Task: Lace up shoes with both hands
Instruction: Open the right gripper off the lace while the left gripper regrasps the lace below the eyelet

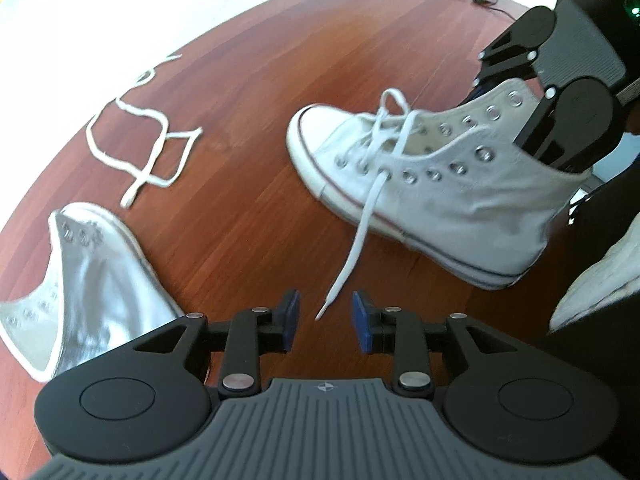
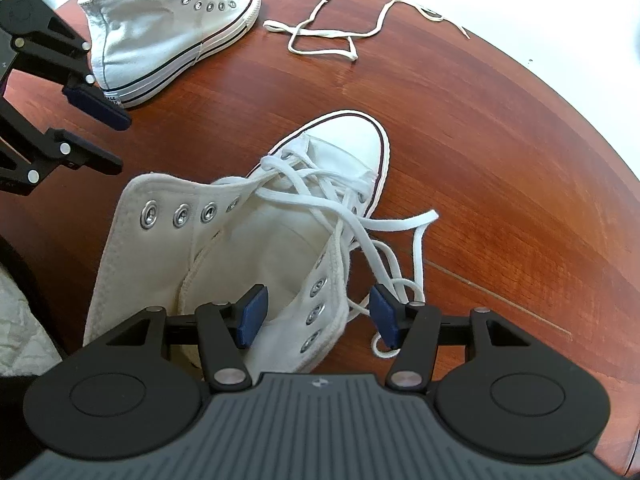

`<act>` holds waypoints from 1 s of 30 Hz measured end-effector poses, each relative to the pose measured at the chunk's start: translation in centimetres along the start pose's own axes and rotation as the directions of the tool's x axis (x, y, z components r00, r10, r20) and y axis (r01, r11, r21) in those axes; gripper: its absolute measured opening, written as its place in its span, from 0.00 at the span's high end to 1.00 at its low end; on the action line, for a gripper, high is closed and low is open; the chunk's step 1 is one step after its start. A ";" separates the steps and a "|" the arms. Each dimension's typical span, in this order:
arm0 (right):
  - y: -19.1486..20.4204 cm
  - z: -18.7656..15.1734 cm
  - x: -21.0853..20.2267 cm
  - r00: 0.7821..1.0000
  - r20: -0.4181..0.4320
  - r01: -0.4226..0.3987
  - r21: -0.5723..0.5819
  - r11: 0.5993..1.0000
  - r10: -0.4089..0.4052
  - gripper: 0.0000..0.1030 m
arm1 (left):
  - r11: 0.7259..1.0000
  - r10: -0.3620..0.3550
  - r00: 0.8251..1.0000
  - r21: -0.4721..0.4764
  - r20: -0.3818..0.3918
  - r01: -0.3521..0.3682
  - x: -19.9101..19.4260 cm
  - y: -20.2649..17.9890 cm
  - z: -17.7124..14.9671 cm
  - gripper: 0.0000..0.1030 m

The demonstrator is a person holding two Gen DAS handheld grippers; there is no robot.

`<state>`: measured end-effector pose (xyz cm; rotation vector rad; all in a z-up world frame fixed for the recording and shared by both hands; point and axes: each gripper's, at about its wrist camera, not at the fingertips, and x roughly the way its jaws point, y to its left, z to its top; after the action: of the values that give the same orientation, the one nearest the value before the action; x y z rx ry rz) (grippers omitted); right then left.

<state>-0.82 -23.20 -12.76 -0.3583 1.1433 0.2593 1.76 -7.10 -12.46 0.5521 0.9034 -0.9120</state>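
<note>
White canvas makes up the high-top sneaker standing near the middle of the reddish-brown wooden table, its toe pointing away from the right gripper. That gripper's blue pads stand apart, one inside the shoe's open collar and the other outside it, so the eyelet-studded side flap sits between them; the pads do not appear to press on it. A flat white lace is threaded through the lower eyelets and spills in loose loops beside the outer pad.

From the left wrist view, the left gripper has its blue pads parted, and the lace's free end trails off the shoe down to the table, its tip lying just between the pads without touching them. A second, silvery-white high-top sneaker lies unlaced to one side, and a separate loose white lace is tangled on the wood beyond it.
</note>
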 end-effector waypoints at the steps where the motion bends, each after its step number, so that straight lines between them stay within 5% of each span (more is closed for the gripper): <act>1: -0.1 0.0 0.0 1.000 0.002 -0.005 -0.002 1.000 0.005 0.44 | 1.000 -0.003 1.000 0.008 -0.001 0.003 0.2 -0.2 0.3 0.69; 26: -1.1 -0.7 -0.1 0.995 0.041 -0.086 -0.004 0.996 0.086 0.45 | 0.990 -0.019 1.000 0.136 -0.020 0.021 4.7 -2.6 5.9 0.75; 30: -1.3 -0.7 -0.1 0.995 0.044 -0.093 -0.006 0.996 0.093 0.44 | 0.990 -0.035 0.999 0.137 -0.023 0.037 5.0 -2.6 6.1 0.93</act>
<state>-0.95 -24.71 -12.75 -0.3016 1.1178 0.3492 3.58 -15.09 -13.59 0.6663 0.8751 -1.0085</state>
